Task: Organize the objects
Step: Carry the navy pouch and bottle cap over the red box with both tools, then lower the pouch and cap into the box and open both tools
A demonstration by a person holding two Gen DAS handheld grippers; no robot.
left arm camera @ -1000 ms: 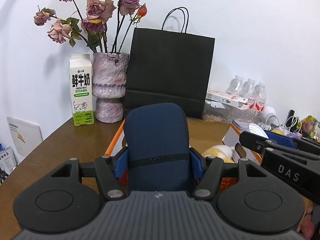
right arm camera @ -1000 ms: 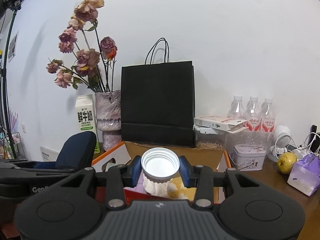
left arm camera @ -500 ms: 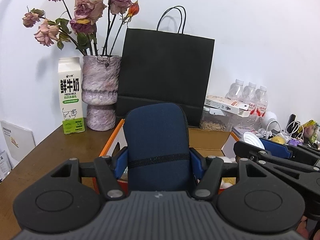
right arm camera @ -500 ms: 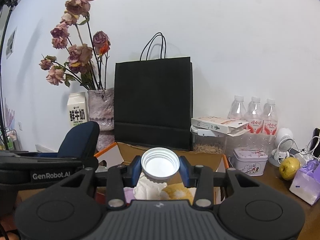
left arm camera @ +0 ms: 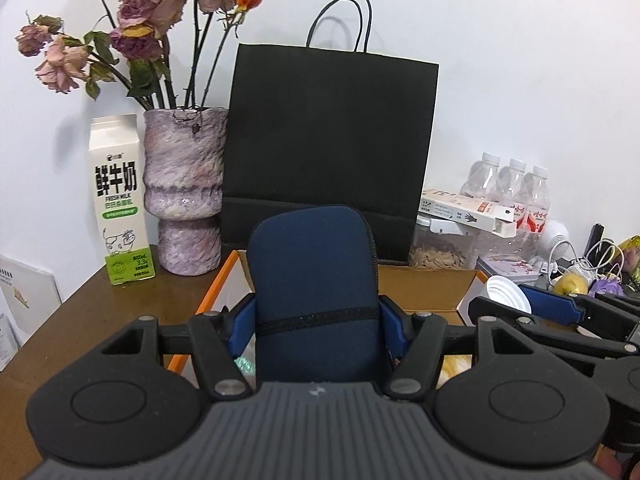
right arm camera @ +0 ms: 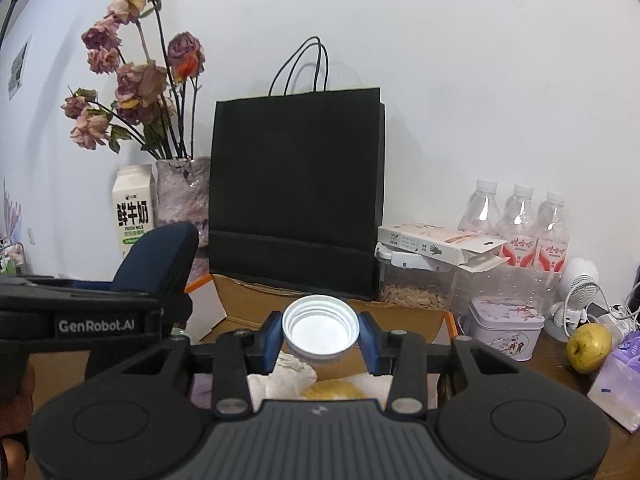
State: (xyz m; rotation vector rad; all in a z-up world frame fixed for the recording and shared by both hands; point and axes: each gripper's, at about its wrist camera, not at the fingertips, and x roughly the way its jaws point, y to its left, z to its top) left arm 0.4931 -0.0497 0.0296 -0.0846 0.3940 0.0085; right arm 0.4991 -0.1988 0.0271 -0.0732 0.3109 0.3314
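Left gripper (left arm camera: pixel 316 320) clamped on navy pouch (left arm camera: pixel 314 280), held upright above the open cardboard box (left arm camera: pixel 424 286). Right gripper (right arm camera: pixel 320 336) clamped on white cap (right arm camera: pixel 320 328), open side facing camera, also over the box, in front of the black paper bag (right arm camera: pixel 296 192). 3 water bottles (right arm camera: pixel 516 220) at right.

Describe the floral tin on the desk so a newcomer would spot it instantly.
Start at the black paper bag against the wall and look right, past the clear seed container. In front of the water bottles sits the tin: low, rounded, pale lilac, the only lidded container printed with flowers.
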